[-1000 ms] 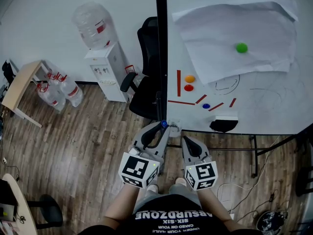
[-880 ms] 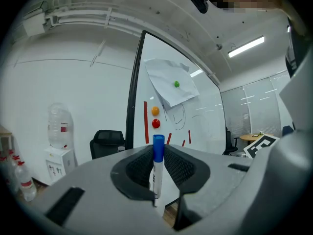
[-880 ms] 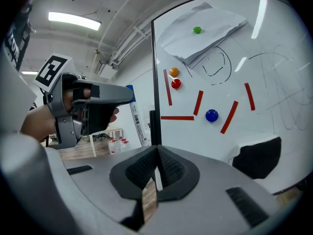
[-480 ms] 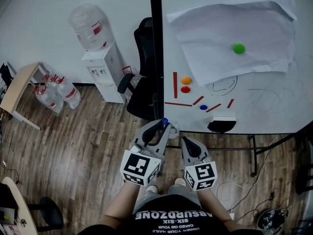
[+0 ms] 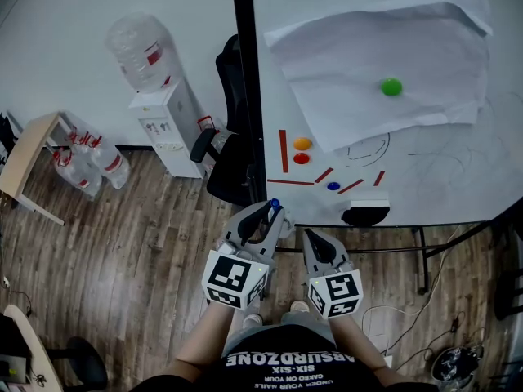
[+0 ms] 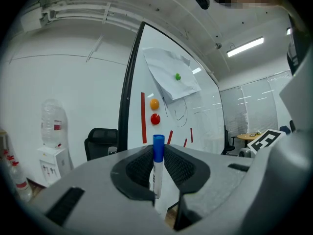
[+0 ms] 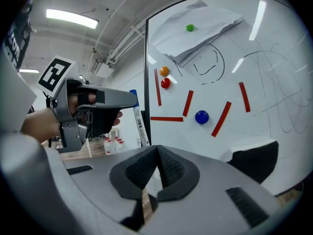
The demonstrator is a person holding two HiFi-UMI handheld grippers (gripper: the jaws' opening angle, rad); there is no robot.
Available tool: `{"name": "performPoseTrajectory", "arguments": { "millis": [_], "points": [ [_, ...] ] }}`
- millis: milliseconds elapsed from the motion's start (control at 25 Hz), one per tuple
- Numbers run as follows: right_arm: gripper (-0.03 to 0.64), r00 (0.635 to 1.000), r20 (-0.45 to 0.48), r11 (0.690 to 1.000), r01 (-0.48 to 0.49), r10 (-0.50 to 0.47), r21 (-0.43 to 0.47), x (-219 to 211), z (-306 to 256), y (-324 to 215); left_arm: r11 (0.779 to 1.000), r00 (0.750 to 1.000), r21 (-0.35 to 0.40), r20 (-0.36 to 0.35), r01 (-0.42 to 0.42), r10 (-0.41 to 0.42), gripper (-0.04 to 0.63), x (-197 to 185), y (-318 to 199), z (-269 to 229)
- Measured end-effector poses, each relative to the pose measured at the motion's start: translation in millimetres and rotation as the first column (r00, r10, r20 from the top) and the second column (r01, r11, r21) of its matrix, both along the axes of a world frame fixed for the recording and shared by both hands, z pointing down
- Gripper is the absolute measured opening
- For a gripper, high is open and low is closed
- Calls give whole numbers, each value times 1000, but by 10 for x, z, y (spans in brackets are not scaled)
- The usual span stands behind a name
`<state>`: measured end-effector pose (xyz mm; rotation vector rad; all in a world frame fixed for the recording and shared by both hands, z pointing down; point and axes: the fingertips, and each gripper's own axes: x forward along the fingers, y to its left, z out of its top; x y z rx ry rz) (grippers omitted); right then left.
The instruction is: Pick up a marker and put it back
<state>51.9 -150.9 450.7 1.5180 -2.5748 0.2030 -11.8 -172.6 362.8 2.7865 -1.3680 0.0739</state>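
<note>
Left hand-held gripper [image 6: 157,168] clamps upright marker [image 6: 157,166].

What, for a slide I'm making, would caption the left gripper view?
Left gripper shut on a blue-capped marker, before a whiteboard bearing magnets and red strips.

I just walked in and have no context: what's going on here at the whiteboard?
A person stands facing a whiteboard with a gripper in each hand. The left gripper is clamped on a blue-capped marker, held upright near the board's lower left corner. The right gripper is beside it, jaws together with nothing between them. A black eraser sits at the board's bottom edge.
</note>
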Motion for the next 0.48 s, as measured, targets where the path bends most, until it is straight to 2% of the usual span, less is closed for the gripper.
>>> {"name": "performPoseTrajectory", "arguments": {
  "millis": [480],
  "points": [
    [-2,1000,-3,1000,-18,18,1,80,-9,-202,999,1000,-29,8,-29,30,75,118,-203,131]
  ]
}}
